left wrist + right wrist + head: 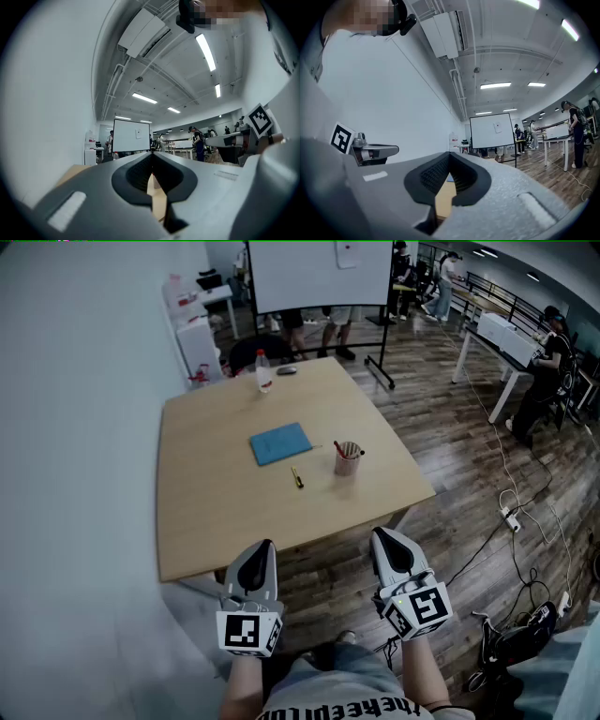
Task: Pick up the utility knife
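Observation:
The yellow and black utility knife (pixel 296 477) lies on the wooden table (pixel 206 502), just in front of a blue notebook (pixel 280 442) and left of a pen cup (pixel 347 458). Both grippers hang in front of the table's near edge, well short of the knife. My left gripper (pixel 267 545) is shut with nothing in it, its tips meeting in the left gripper view (pixel 151 153). My right gripper (pixel 377 533) is shut and empty too, tips together in the right gripper view (pixel 450 153). Both point level toward the table.
A water bottle (pixel 263 371) and a small dark object (pixel 287 370) stand at the table's far edge. A whiteboard on a stand (pixel 322 276) is behind the table. Cables and a power strip (pixel 511 517) lie on the wood floor at right. People are at the back desks.

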Tool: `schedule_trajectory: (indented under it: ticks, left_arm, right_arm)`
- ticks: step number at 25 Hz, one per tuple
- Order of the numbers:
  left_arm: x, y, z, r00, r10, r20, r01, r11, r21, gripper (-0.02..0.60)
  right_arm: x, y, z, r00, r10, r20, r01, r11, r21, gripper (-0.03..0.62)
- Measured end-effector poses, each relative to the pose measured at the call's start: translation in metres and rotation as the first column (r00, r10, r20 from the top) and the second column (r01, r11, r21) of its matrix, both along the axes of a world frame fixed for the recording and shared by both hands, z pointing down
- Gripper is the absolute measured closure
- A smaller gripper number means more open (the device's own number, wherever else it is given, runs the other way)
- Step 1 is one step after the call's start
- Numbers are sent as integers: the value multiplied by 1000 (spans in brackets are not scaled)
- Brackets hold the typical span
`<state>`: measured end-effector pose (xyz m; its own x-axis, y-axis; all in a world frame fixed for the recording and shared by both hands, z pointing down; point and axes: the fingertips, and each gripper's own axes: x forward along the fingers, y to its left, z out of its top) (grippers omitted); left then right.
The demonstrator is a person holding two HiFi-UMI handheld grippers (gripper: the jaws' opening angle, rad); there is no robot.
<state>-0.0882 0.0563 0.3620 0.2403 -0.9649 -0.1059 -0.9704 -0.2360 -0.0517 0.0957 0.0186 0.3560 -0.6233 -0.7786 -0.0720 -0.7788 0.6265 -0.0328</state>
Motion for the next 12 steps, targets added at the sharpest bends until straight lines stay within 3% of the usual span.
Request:
schedule_trajectory:
  ticks: [12]
  left_arm:
    - [13,-17,-4,1000,-26,3,26,1000,6,563]
  right_arm:
    - [13,-22,-1,1000,-10,20,10,1000,2,592]
